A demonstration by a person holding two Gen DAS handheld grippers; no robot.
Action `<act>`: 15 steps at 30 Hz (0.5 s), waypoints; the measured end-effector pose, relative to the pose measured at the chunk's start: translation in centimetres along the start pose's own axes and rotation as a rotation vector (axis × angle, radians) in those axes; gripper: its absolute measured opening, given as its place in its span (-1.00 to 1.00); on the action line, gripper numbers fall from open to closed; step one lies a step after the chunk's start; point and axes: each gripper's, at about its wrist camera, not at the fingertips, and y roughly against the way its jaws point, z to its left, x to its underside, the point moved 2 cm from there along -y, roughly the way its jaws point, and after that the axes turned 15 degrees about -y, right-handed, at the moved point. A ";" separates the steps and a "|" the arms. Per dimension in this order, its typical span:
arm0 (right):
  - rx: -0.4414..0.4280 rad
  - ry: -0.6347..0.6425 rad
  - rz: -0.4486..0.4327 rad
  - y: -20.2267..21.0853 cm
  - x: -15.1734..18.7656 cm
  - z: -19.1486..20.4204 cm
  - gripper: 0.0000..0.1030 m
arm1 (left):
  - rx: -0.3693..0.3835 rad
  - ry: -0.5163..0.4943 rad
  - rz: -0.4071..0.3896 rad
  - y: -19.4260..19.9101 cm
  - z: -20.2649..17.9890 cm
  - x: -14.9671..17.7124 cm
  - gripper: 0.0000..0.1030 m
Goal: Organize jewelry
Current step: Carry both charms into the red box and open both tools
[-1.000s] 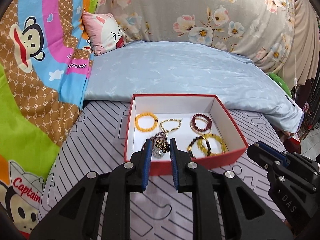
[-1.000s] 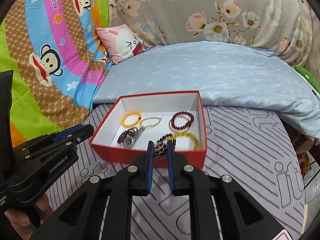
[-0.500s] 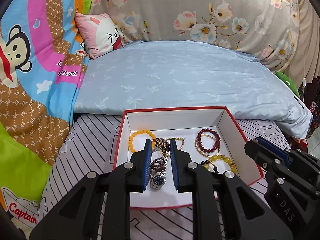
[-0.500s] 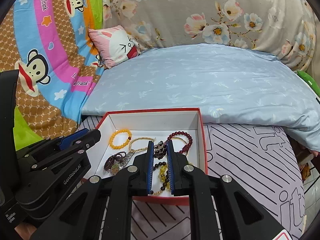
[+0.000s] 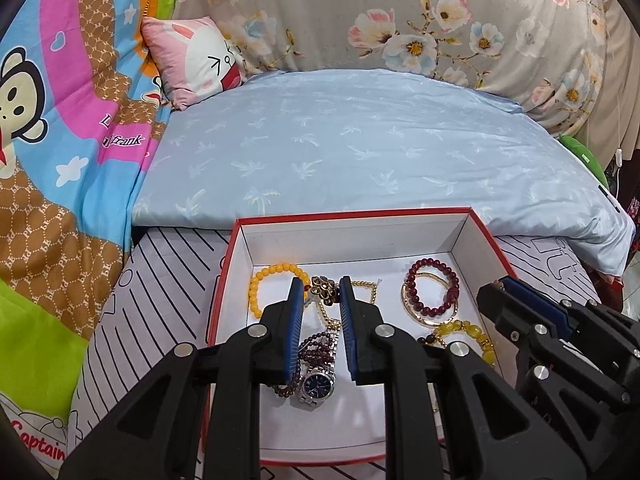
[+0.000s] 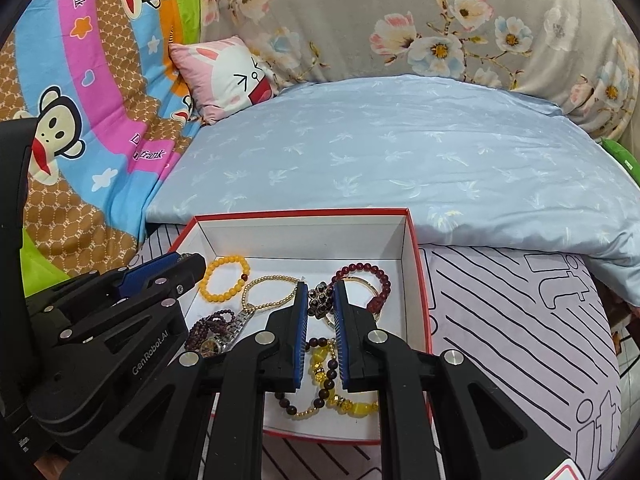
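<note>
A red box with a white inside (image 5: 460, 222) (image 6: 412, 264) lies on a striped mat and holds several pieces of jewelry. My left gripper (image 5: 321, 290) is over the box, shut on a brown-and-gold beaded piece (image 5: 323, 286). Below it lie a silver watch (image 5: 318, 384), a purple bead bracelet (image 5: 316, 350) and a yellow bead bracelet (image 5: 266, 284). My right gripper (image 6: 321, 294) is over the box too, shut on a dark red beaded piece (image 6: 320, 300). A dark red bracelet (image 6: 368, 274), a gold chain (image 6: 266, 292) and yellow beads (image 6: 320, 364) lie around it.
A light blue quilt (image 5: 360, 140) lies behind the box, with a pink rabbit cushion (image 5: 196, 58) and a floral bedding roll (image 5: 400, 12) further back. A bright cartoon blanket (image 5: 60, 140) covers the left side. The striped mat (image 6: 520, 320) extends to the right.
Both grippers have moved forward from the box's near edge to over its inside, each still holding its beaded piece.
</note>
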 end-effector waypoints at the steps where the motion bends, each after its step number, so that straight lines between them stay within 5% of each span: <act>1: 0.001 0.000 0.001 -0.2 0.0 0.0 -0.77 | 0.000 -0.001 0.002 -0.2 0.0 0.0 -0.66; 12: 0.017 0.009 0.012 -1.7 -0.1 -0.3 -0.76 | -0.003 -0.018 0.012 -1.5 -0.4 -0.2 -0.64; 15: 0.025 0.008 -0.003 -1.6 -0.2 -0.2 -0.61 | -0.012 -0.020 0.009 -1.6 -0.5 -0.2 -0.63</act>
